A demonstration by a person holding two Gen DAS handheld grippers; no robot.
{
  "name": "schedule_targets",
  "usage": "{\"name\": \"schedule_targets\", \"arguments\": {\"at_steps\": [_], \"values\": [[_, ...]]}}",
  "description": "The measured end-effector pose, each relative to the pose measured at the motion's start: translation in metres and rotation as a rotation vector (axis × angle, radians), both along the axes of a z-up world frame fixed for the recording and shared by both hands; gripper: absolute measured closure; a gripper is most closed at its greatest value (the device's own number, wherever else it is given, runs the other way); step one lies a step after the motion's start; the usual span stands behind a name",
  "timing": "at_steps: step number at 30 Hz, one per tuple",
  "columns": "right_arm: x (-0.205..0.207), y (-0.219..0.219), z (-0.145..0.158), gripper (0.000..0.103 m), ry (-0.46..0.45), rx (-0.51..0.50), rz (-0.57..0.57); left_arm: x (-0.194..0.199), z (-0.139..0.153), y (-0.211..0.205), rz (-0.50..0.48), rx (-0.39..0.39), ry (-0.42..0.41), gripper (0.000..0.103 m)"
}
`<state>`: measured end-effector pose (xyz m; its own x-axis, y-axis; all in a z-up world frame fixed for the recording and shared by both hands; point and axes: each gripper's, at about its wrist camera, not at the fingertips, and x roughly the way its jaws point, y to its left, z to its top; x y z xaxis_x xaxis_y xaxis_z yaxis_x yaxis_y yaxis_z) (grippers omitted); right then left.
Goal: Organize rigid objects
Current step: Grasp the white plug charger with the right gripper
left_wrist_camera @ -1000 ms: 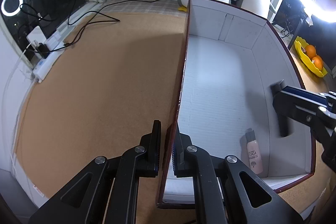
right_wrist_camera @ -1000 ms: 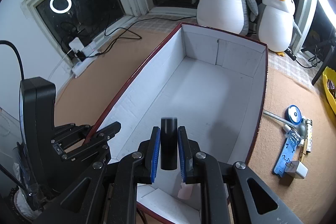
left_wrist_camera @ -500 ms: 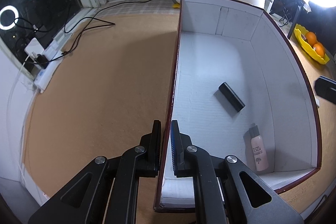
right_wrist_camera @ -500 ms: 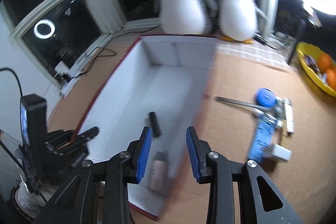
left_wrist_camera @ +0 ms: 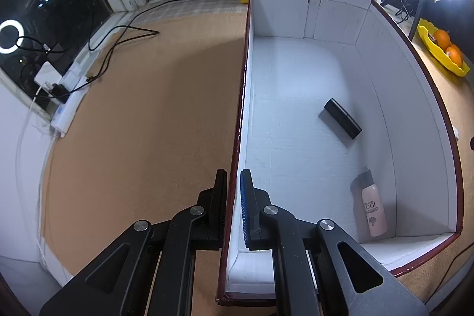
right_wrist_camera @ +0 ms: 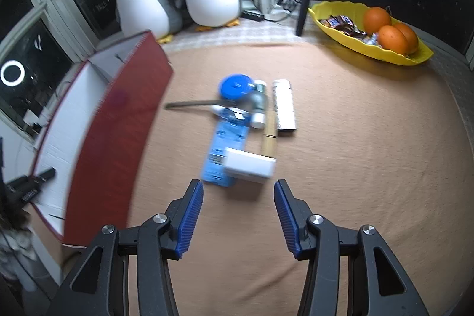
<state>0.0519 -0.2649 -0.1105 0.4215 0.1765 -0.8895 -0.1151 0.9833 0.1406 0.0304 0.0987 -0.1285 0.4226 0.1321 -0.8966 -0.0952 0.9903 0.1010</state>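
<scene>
Your left gripper (left_wrist_camera: pixel 234 197) points steeply down and pinches the near end of the box (left_wrist_camera: pixel 408 96) wall, one finger outside and the blue-padded one inside, the jaws narrow and clamped on the cardboard. Inside the box, nearest you, a small pale bottle (left_wrist_camera: pixel 374 208) lies on the white floor against the right wall (its label is too small to read for certain). Farther in, a black stick-shaped case (left_wrist_camera: pixel 342 123) lies slantwise on the floor, well apart from the bottle — the rest of the floor is bare white.

Your right gripper (right_wrist_camera: pixel 238 212) tilts down over the tan table (right_wrist_camera: pixel 355 168), its jaws opening with nothing between them. Just ahead sits a white block (right_wrist_camera: pixel 248 166) on a blue strip (right_wrist_camera: pixel 226 144); beyond them lie a wooden stick (right_wrist_camera: pixel 269 138), a white tube (right_wrist_camera: pixel 283 104), a metal rod (right_wrist_camera: pixel 192 104) and a blue round lid (right_wrist_camera: pixel 235 85) — all clustered, outside the box. Far back, a yellow dish (right_wrist_camera: pixel 385 57) holds oranges (right_wrist_camera: pixel 392 39) and wrapped sweets.
</scene>
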Motion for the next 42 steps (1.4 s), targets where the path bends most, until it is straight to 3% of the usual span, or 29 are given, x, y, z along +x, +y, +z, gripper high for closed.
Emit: {"name": "schedule_targets", "arguments": {"at_steps": [10,23,24,26,42], "values": [[0.02,0.021,-0.012,0.055,-0.028,-0.146,0.207,0.003,-0.001,-0.003,0.006,0.025,0.035,0.095],[0.038,0.043,-0.032,0.057,-0.01,-0.182,0.353,0.007,-0.002,-0.005,0.035,0.041,0.056,0.095],[0.038,0.044,-0.033,0.059,-0.012,-0.186,0.357,0.007,-0.002,-0.004,0.038,0.036,0.056,0.095],[0.038,0.046,-0.035,0.073,-0.004,-0.19,0.36,0.008,-0.003,-0.002,0.043,0.024,0.06,0.095],[0.035,0.03,-0.03,0.079,-0.029,-0.105,0.221,0.01,-0.004,0.0,0.054,0.003,0.062,0.095]]}}
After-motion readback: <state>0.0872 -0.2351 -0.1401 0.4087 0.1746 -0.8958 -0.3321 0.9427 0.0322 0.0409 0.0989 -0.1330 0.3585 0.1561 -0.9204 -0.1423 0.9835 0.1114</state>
